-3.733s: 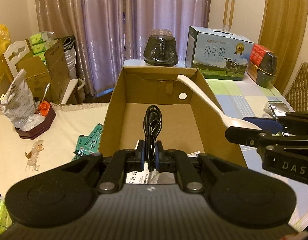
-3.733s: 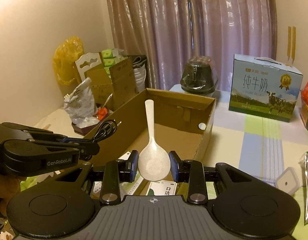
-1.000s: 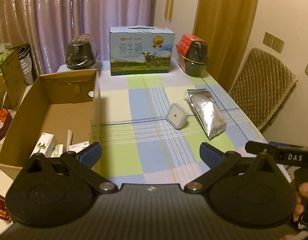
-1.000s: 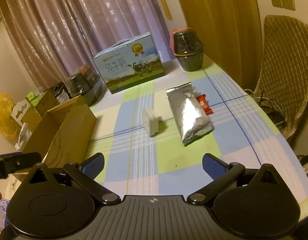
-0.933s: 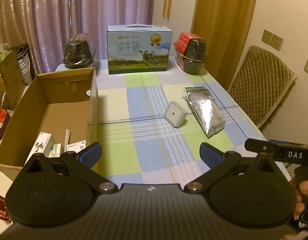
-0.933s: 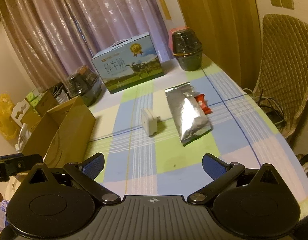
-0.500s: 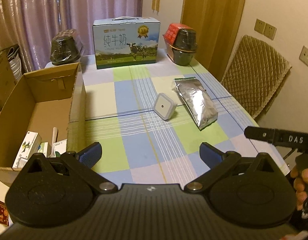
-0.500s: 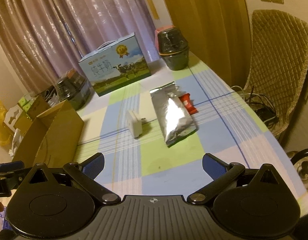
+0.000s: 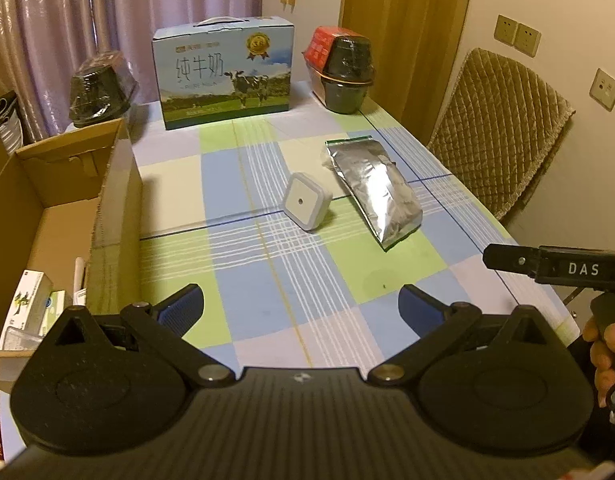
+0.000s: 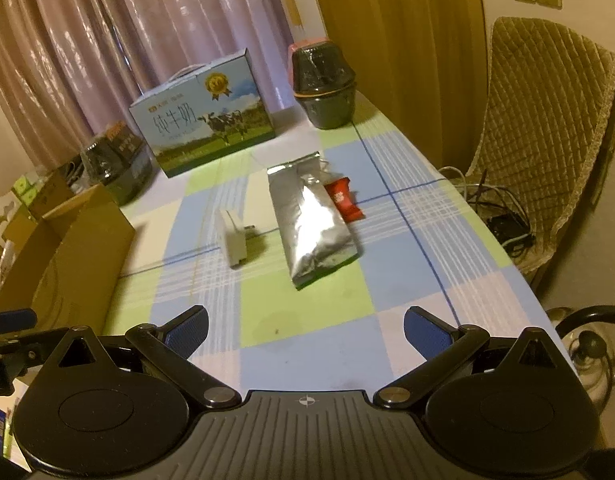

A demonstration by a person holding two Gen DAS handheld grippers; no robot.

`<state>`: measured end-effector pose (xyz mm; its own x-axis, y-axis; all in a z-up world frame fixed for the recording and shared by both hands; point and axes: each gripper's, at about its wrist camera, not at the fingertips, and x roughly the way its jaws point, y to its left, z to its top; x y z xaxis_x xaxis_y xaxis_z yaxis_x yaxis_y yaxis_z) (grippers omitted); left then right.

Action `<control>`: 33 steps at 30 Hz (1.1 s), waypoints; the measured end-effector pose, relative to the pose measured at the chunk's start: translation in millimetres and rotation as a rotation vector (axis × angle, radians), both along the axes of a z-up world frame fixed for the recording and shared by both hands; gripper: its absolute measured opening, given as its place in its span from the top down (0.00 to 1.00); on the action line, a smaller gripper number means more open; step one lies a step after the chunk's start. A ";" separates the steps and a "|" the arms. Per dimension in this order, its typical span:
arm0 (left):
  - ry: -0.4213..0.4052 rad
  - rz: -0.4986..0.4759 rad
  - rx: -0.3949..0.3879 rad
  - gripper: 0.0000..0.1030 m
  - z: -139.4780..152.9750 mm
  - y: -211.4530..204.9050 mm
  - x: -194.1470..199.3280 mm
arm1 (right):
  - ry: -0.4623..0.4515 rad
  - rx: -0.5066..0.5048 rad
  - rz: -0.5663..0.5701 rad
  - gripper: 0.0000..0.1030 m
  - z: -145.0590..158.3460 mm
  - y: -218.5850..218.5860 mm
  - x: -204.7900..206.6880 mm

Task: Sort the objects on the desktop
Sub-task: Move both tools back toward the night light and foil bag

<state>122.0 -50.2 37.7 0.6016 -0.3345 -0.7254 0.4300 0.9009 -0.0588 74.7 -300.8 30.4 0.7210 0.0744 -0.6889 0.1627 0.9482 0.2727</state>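
Both claws, left claw (image 9: pixel 301 306) and right claw (image 10: pixel 305 330), gape empty above the checked table (image 10: pixel 319 356), adapter (image 10: pixel 233 238) and foil bag (image 10: pixel 313 230) ahead, cardboard box (image 9: pixel 63 216) leftward.

My left gripper (image 9: pixel 301 306) and right gripper (image 10: pixel 305 330) are black with blue pads. The tablecloth (image 9: pixel 267 292) is checked in green, blue, lilac and cream with white stripes. The pouch (image 9: pixel 373 188) is silver, the adapter (image 9: pixel 306 201) white, the packet (image 10: pixel 344 199) red, the box (image 9: pixel 67 200) brown.
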 end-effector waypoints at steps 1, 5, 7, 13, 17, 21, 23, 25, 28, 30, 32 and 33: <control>0.003 -0.001 -0.002 0.01 -1.4 -1.2 1.0 | 0.003 -0.003 0.001 0.02 -1.2 -0.3 1.5; 0.014 -0.004 0.000 0.01 -7.7 -4.8 5.9 | 0.010 -0.010 0.002 0.02 -4.7 -2.8 7.7; 0.021 -0.006 -0.001 0.01 -10.9 -6.4 7.9 | 0.013 -0.012 0.003 0.02 -6.7 -3.8 11.0; 0.033 -0.012 0.004 0.01 -19.8 -9.1 17.8 | 0.025 -0.023 0.009 0.02 -12.6 -5.9 22.1; 0.029 -0.026 0.016 0.01 -24.4 -13.0 25.4 | 0.019 -0.036 0.012 0.02 -15.7 -7.6 28.5; 0.018 -0.054 0.037 0.01 -29.8 -18.6 35.2 | 0.012 -0.050 0.011 0.02 -18.4 -10.6 37.2; 0.022 -0.062 0.048 0.01 -33.7 -20.8 41.3 | 0.017 -0.055 0.016 0.02 -20.2 -12.1 43.0; 0.026 -0.071 0.056 0.01 -37.7 -23.0 47.0 | 0.020 -0.066 0.026 0.02 -22.2 -12.2 48.9; 0.025 -0.093 0.066 0.01 -41.7 -27.9 54.6 | 0.022 -0.082 0.048 0.02 -24.9 -12.1 57.5; 0.021 -0.107 0.073 0.01 -44.0 -31.7 60.1 | 0.022 -0.092 0.065 0.02 -26.7 -12.1 63.2; 0.017 -0.122 0.074 0.01 -45.9 -36.2 65.8 | 0.020 -0.108 0.088 0.02 -29.0 -11.6 69.5; 0.015 -0.129 0.076 0.01 -46.8 -38.3 69.3 | 0.019 -0.115 0.100 0.02 -30.5 -11.6 72.2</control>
